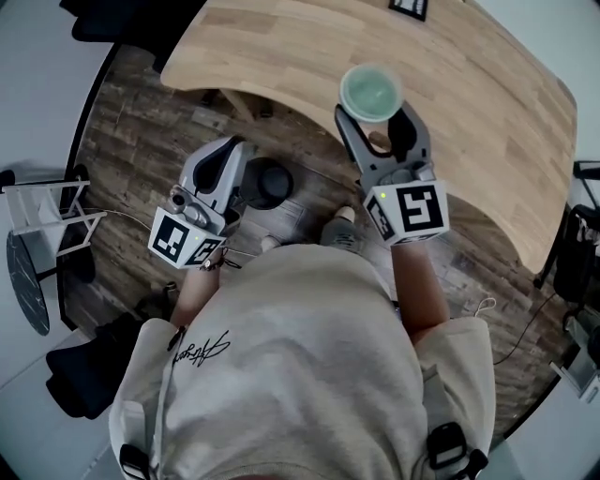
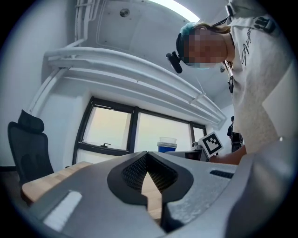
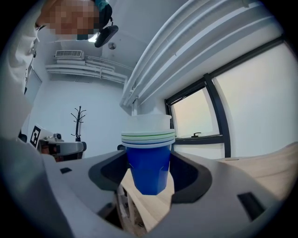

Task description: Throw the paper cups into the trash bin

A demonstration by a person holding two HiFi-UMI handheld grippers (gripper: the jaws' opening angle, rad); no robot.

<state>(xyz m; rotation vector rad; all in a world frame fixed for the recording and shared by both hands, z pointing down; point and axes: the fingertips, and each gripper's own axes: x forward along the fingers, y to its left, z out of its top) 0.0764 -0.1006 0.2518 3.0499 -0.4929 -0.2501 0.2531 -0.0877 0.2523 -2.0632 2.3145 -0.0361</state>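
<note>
A stack of paper cups (image 1: 371,92), blue outside with green and white rims, stands upright between the fingers of my right gripper (image 1: 377,120), which is shut on it. The stack hangs over the near edge of the wooden table (image 1: 281,47). In the right gripper view the blue cups (image 3: 149,162) fill the middle of the jaws. A round black trash bin (image 1: 267,183) stands on the floor below, beside my left gripper (image 1: 232,155). That gripper (image 2: 147,160) is shut with nothing in it. From the left gripper view the cups (image 2: 166,145) show in the distance.
The curved wooden table runs across the top and right. A small black object (image 1: 410,7) lies on its far edge. A white rack (image 1: 42,211) and a black chair (image 1: 80,375) stand to the left on the wood floor. A coat stand (image 3: 78,122) is by the wall.
</note>
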